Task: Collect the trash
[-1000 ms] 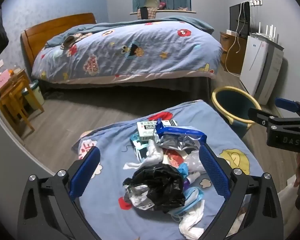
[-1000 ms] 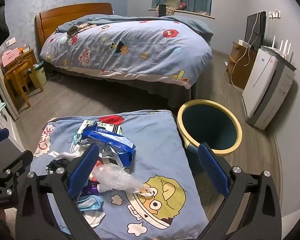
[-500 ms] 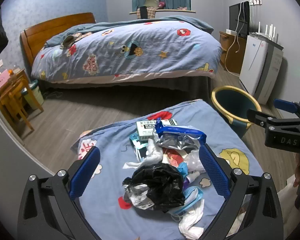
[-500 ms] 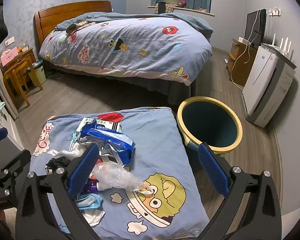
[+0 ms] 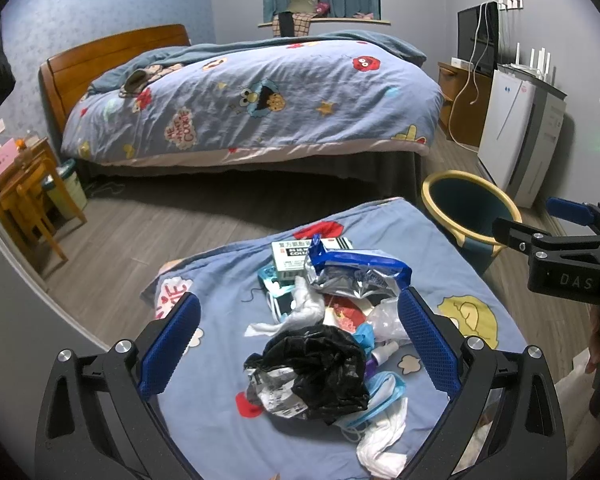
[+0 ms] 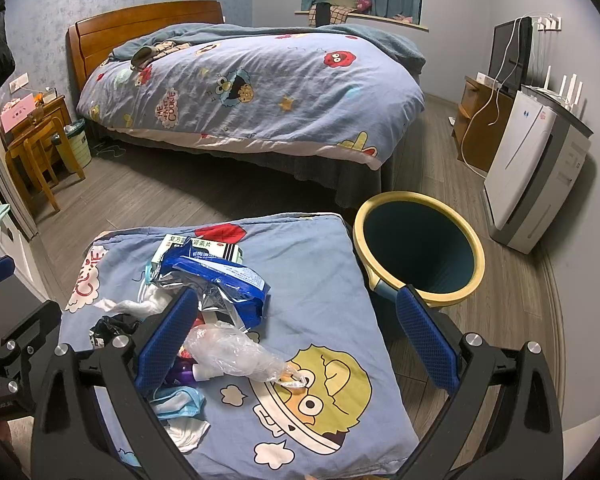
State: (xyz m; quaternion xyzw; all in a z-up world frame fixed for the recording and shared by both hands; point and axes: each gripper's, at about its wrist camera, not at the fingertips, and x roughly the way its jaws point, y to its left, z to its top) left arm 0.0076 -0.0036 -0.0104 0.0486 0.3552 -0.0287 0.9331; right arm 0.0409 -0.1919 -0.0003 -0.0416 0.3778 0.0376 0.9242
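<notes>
While both tools are hovering with jaws apart, left tool (image 5: pixel 296 340) is framing crumpled black plastic bag (image 5: pixel 316 364) amid trash on blue cartoon-print cloth (image 6: pixel 320 280); right tool (image 6: pixel 296 344) is gripping nothing; yellow-rimmed dark round bin (image 6: pixel 418 256) is sitting just beside cloth.

- Trash pile (image 5: pixel 324 332) on the near cartoon-print cushion (image 6: pixel 320 280): crumpled black bag (image 5: pixel 320 368), blue foil wrapper (image 5: pixel 356 272), clear plastic (image 6: pixel 228 350), tissues.
- Yellow-rimmed bin (image 6: pixel 418 248), upright, just right of it.

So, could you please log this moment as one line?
left gripper: open, over black bag | right gripper: open, empty | bin: empty
</notes>
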